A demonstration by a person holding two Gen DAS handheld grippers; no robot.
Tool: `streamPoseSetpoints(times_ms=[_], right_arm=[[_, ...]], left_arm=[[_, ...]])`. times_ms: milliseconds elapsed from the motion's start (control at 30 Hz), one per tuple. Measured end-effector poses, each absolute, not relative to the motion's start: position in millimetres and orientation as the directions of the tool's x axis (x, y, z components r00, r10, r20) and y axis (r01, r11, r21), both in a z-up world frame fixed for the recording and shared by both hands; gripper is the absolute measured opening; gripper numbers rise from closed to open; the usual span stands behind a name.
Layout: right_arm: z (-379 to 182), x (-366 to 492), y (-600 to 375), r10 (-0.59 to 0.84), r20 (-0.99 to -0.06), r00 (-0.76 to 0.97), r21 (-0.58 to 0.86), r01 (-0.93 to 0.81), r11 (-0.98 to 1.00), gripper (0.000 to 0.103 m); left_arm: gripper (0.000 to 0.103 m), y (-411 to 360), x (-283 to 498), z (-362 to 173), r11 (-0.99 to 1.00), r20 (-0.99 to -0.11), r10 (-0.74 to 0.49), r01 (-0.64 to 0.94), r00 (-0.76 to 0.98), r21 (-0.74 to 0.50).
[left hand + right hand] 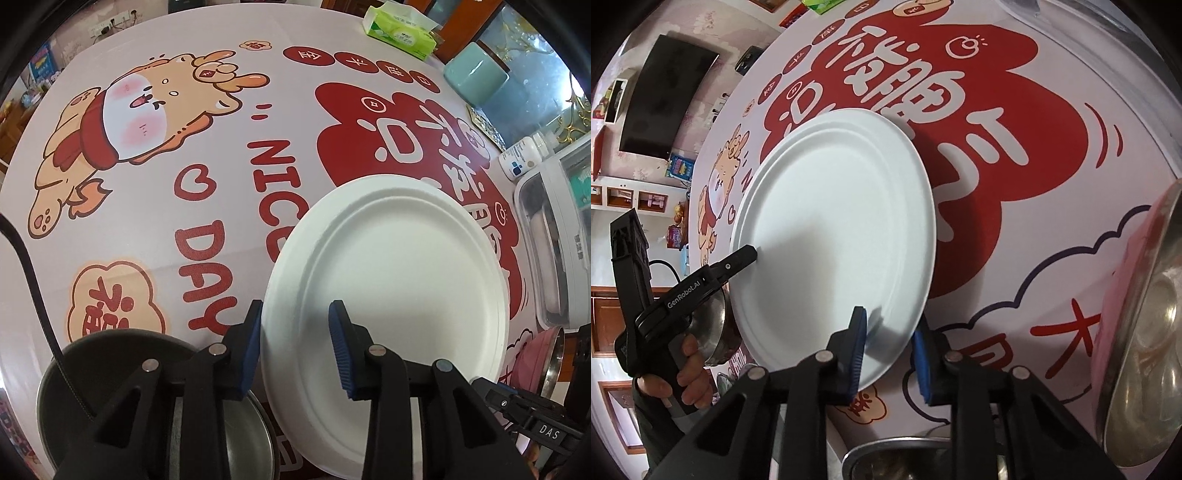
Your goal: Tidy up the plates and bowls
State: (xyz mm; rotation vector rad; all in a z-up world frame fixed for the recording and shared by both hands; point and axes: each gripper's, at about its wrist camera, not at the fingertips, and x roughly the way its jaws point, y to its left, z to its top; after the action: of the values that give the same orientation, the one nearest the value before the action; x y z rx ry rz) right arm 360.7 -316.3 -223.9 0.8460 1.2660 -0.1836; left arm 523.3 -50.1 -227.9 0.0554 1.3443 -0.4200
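A white paper plate (391, 280) hangs tilted above the cartoon tablecloth (147, 229), with a second rim showing under it. My left gripper (297, 310) is shut on the plate's left rim, one blue pad outside the edge and one on the inner face. In the right wrist view the plate (834, 221) fills the middle. My right gripper (890, 321) is shut on its near rim, one pad on top and one under the edge. The left gripper's upper finger (740, 260) rests on the plate's far-left side; its lower finger is hidden.
A dark-sided metal bowl (110, 354) sits under my left gripper. A pink bowl (1145, 314) with a steel inside stands at the right, and another steel bowl (897, 458) lies below my right gripper. A tissue pack (402, 29), a white bottle (524, 155) and a white appliance (561, 229) line the table's far side.
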Motion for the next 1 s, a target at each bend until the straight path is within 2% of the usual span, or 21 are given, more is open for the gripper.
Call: streamPoseSetpoints(times_ms=[167,333,600,1000], right_arm=[[-220.2,358.5,-312.8,0.314,-0.888,0.337,0.456,0.549,0.700,0.024],[-209.5,354.9,-311.6,0.304,-0.881,0.362,0.464,0.535,0.706,0.024],[-184.0,344.9,-307.4,0.273,-0.877,0.395,0.456,0.507,0.731,0.024],[-144.9,305.3,-288.8,0.269,-0.848,0.458,0.479,0.442,0.759,0.024]], left_arm=[[0.034,-51.2,517.7,-221.9,0.926,-0.952,-0.250,0.330,0.179,-0.181],[0.034,-43.9,511.6,-206.4,0.924,-0.936,-0.288,0.316,0.203,-0.216],[0.034,-25.7,488.2,-166.1,0.910,-0.895,-0.361,0.307,0.262,-0.277],[0.034,-0.2,433.0,-110.3,0.906,-0.858,-0.394,0.296,0.330,-0.302]])
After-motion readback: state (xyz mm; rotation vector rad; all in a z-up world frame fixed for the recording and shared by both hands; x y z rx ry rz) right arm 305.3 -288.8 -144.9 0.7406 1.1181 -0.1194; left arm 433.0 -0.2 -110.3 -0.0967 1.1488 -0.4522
